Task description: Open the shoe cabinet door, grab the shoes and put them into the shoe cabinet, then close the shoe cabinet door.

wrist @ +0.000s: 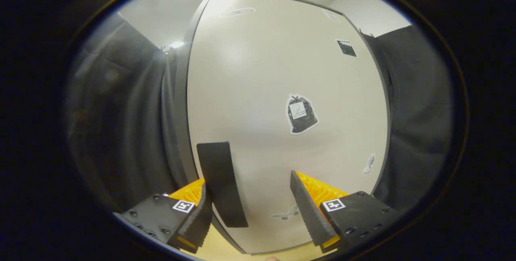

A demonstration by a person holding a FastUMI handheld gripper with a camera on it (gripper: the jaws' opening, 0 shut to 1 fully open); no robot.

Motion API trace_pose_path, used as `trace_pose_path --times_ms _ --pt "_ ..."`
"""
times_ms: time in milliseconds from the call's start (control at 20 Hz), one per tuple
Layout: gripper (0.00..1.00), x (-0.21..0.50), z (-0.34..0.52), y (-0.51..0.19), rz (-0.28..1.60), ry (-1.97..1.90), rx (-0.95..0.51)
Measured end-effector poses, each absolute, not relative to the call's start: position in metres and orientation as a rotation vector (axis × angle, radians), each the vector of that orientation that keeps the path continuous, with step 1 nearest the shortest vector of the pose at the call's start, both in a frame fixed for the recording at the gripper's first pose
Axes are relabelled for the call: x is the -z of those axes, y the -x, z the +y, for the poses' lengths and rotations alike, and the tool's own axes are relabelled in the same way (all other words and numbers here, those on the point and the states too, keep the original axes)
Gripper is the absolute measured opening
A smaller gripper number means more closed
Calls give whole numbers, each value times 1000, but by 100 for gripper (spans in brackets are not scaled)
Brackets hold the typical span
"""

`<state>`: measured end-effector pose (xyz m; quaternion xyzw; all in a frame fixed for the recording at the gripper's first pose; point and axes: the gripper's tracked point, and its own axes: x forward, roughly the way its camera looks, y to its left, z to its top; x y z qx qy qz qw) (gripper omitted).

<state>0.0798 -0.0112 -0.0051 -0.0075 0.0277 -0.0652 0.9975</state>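
The white shoe cabinet door (262,71) stands close in front of me, its face turned toward me. A flat black handle (221,182) is fixed upright near the door's left edge. My gripper (248,182) is open, and the handle lies between the fingers, right beside the left fingertip (200,208). The right fingertip (306,208) is apart from the handle, over bare door. Neither finger presses on anything. A dark grey edge runs down the door's left side; whether the door is ajar I cannot tell.
Several stickers mark the door, among them a black bag sticker (301,113) right of centre. Black cloth (121,124) hangs on both sides of the cabinet. A strip of light wooden floor (217,245) runs below the door.
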Motion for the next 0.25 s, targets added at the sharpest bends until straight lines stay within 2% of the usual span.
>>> trace_pose_path --times_ms 250 --pt "99 6 -11 -81 58 5 128"
